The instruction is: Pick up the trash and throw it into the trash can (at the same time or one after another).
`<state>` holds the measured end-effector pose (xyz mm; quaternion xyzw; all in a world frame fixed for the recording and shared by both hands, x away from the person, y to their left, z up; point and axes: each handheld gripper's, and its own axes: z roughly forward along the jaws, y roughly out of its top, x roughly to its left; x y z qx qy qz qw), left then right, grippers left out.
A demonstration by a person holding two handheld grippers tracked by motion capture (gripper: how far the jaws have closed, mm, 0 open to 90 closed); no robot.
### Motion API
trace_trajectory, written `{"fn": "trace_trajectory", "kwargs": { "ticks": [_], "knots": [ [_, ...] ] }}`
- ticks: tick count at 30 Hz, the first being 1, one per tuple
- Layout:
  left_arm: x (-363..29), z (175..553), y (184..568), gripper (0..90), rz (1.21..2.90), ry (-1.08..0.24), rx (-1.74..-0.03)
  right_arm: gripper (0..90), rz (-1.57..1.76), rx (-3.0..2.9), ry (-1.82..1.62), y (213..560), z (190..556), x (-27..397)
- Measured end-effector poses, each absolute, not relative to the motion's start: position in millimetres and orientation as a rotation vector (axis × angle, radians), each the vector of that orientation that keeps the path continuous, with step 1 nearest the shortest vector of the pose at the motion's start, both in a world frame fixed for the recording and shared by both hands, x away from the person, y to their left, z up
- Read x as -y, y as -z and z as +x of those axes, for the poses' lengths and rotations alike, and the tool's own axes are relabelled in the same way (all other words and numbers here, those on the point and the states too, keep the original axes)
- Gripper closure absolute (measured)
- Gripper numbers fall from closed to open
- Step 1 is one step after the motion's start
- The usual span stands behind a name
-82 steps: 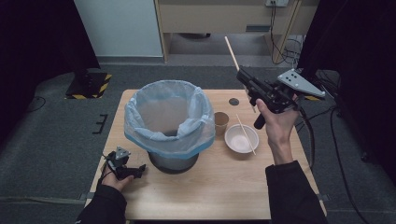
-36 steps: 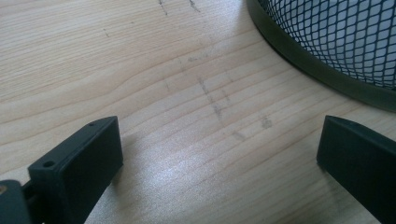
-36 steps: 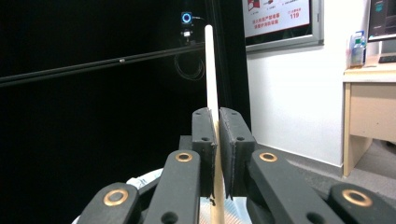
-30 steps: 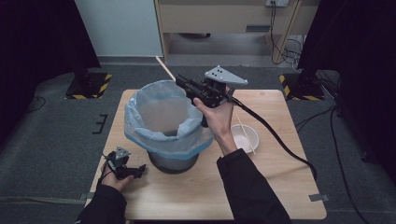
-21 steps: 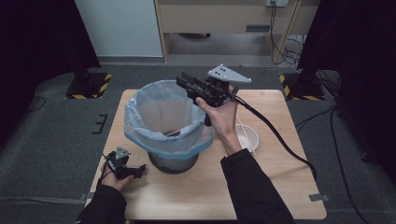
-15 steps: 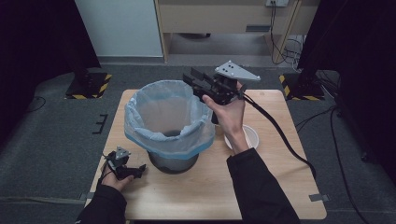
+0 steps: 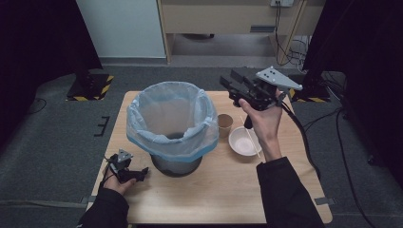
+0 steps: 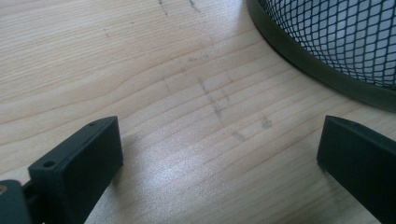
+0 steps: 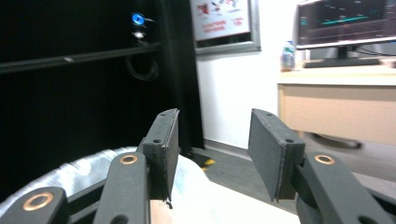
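Note:
A black mesh bin (image 7: 173, 161) lined with a pale blue bag (image 7: 164, 111) stands mid-table. My right gripper (image 7: 229, 81) is held in the air to the right of the bin's rim, above the table's far side. Its jaws have just been opening and stand open with nothing between them (image 9: 214, 121); the bag's edge (image 9: 84, 172) shows below. My left gripper (image 7: 141, 174) rests on the wood by the bin's base at the near left, open and empty (image 8: 217, 135), with the mesh wall (image 8: 336, 42) just ahead.
A small paper cup (image 7: 224, 124) and a white bowl (image 7: 243, 141) with a thin wooden stick (image 7: 251, 137) lying across it sit right of the bin, under the right hand. The table (image 7: 223, 190) has bare wood near its front edge.
The right gripper has swung from over the bin's mouth to the right. The wooden stick it held a second ago is gone from its jaws, which have opened. The left gripper stayed put.

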<state>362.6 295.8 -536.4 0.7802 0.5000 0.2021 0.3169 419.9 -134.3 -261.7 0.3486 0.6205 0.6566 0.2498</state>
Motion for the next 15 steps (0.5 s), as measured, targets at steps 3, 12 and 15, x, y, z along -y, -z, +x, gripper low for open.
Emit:
{"fn": "trace_trajectory", "kwargs": {
  "ticks": [3, 12, 15],
  "knots": [
    [-296, 363, 536, 0.0, 2.054, -0.532, -1.316, 52.0, 0.979, -1.698, -1.740, 273, 419, 148],
    [-296, 363, 536, 0.0, 2.053, -0.532, -1.317, 46.8, 1.061, -1.719, -1.659, 317, 418, 181],
    [-296, 363, 536, 0.0, 2.054, -0.533, -1.317, 45.3, 1.093, -1.731, -1.614, 335, 418, 193]
  ]
}}
